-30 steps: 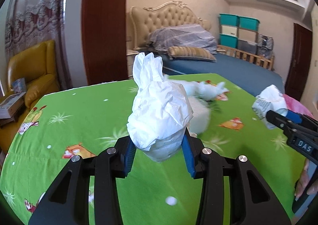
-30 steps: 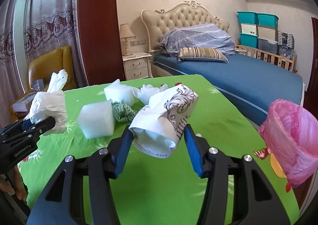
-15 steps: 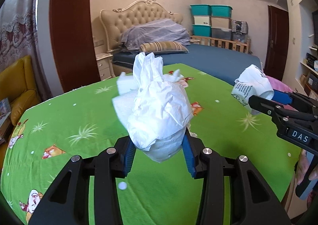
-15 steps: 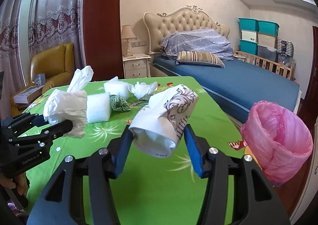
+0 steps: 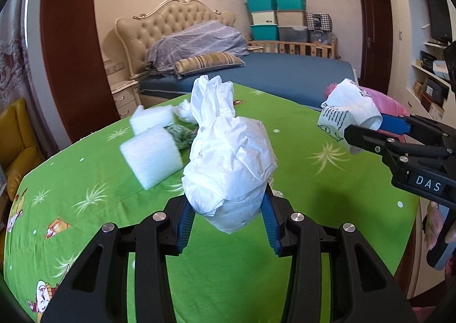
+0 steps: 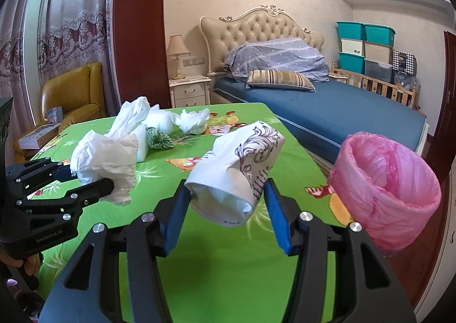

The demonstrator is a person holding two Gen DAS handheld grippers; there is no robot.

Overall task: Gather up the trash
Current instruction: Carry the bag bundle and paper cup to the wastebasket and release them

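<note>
My left gripper (image 5: 226, 210) is shut on a crumpled white plastic bag (image 5: 228, 163), held above the green tablecloth (image 5: 94, 209); the same bag (image 6: 105, 152) shows at the left of the right wrist view. My right gripper (image 6: 228, 203) is shut on a crushed paper cup with black scroll print (image 6: 239, 172), seen in the left wrist view as the cup (image 5: 347, 117) at right. A bin lined with a pink bag (image 6: 384, 189) stands open just past the table's right edge, to the right of the cup.
White foam blocks (image 5: 152, 157), a green wad (image 6: 159, 139) and a crumpled tissue (image 6: 193, 122) lie at the table's far side. A blue bed (image 6: 327, 112) is beyond, a yellow armchair (image 6: 74, 95) at left. A person's hand (image 5: 439, 231) holds the right gripper.
Both grippers have carried their loads rightward across the table toward the pink bin. The left wrist view has swung and rolled, so the foam blocks now sit left of the bag.
</note>
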